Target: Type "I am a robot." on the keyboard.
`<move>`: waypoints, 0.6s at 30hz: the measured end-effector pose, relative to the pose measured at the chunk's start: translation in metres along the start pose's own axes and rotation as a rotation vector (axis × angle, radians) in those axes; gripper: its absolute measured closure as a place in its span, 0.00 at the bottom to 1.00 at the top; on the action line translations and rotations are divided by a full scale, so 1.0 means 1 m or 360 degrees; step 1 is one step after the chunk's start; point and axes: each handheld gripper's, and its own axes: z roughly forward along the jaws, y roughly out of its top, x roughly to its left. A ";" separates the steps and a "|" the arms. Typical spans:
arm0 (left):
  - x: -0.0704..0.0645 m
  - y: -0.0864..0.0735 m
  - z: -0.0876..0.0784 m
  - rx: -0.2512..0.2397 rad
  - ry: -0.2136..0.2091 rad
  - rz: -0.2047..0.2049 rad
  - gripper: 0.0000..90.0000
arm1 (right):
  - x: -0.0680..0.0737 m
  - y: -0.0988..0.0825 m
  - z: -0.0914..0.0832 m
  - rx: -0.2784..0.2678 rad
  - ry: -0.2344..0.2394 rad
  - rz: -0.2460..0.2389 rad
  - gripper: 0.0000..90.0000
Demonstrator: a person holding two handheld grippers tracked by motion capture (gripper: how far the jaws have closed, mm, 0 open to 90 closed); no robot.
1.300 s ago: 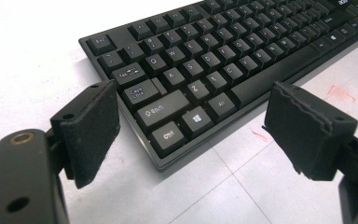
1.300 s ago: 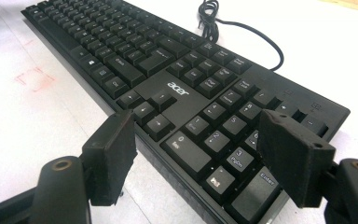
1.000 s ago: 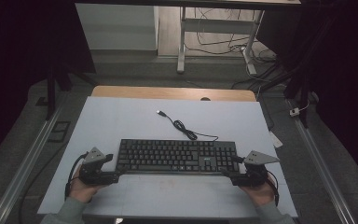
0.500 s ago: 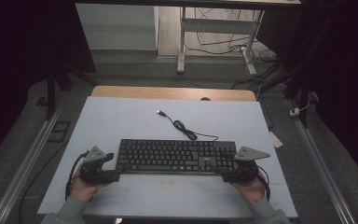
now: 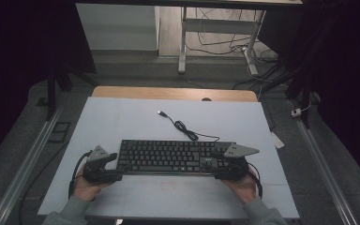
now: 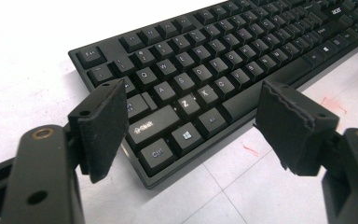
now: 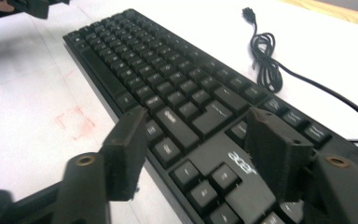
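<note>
High view shows the black keyboard (image 5: 168, 156) lying flat near the front of the white table (image 5: 122, 117), its cable (image 5: 183, 125) coiled behind it. Left gripper (image 5: 114, 165), jaws spread and just closing slightly, straddles the keyboard's left end; right gripper (image 5: 214, 167), jaws just narrowing, brackets its right end without pinching.

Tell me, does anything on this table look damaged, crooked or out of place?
Nothing looks damaged or spilled. The keyboard lies flat and square to the table's near edge. Its cable trails behind in a loose coil, its plug lying unconnected on the table. Faint red marks show in front of the keyboard.
</note>
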 end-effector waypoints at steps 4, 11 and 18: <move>0.000 0.000 0.001 0.0009 -0.0002 -0.0001 0.31 | 0.003 0.004 0.009 0.0019 0.0018 -0.0011 0.57; 0.001 0.000 0.002 0.0009 -0.0004 -0.0005 0.35 | 0.008 0.010 0.021 0.0041 0.0024 -0.0042 0.81; 0.001 0.000 0.002 0.0011 0.0002 -0.0007 0.36 | 0.016 0.021 0.037 0.0047 0.0045 -0.0086 0.99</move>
